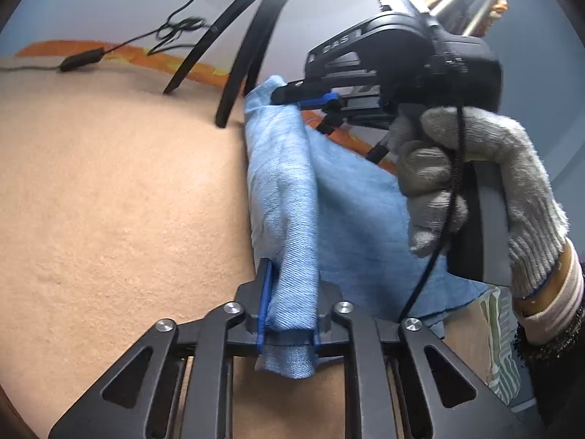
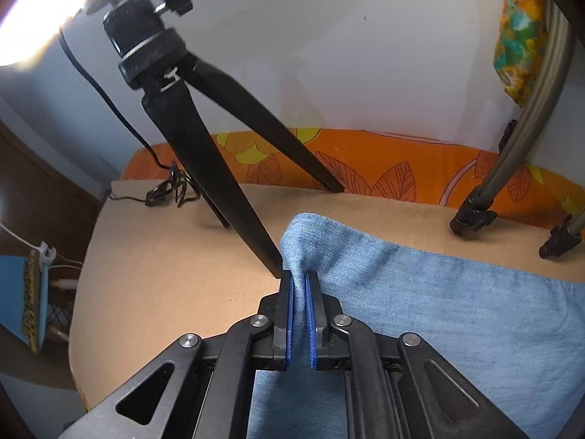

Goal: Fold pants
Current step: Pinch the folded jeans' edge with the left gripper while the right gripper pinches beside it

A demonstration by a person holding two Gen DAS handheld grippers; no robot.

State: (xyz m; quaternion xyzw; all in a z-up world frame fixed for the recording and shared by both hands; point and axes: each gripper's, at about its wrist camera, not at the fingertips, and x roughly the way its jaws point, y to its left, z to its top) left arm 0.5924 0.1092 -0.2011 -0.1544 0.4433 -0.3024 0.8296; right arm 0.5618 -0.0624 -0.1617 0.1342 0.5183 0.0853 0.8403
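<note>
The light blue denim pants (image 1: 292, 190) lie on a tan cloth surface (image 1: 109, 201). My left gripper (image 1: 290, 289) is shut on a bunched edge of the pants near the bottom of the left wrist view. My right gripper (image 1: 289, 96), held by a grey-gloved hand (image 1: 475, 183), is shut on the far end of the same edge. In the right wrist view the right gripper (image 2: 300, 281) pinches a raised fold of the pants (image 2: 438, 311), which spread to the right over the tan surface (image 2: 164, 274).
A black mini tripod (image 2: 190, 128) stands just left of the right gripper, one leg tip touching the pants' edge. Grey tripod legs (image 2: 475, 216) stand at the back right. A black cable (image 1: 146, 36) lies at the back left. An orange floral cloth (image 2: 365, 161) borders the back.
</note>
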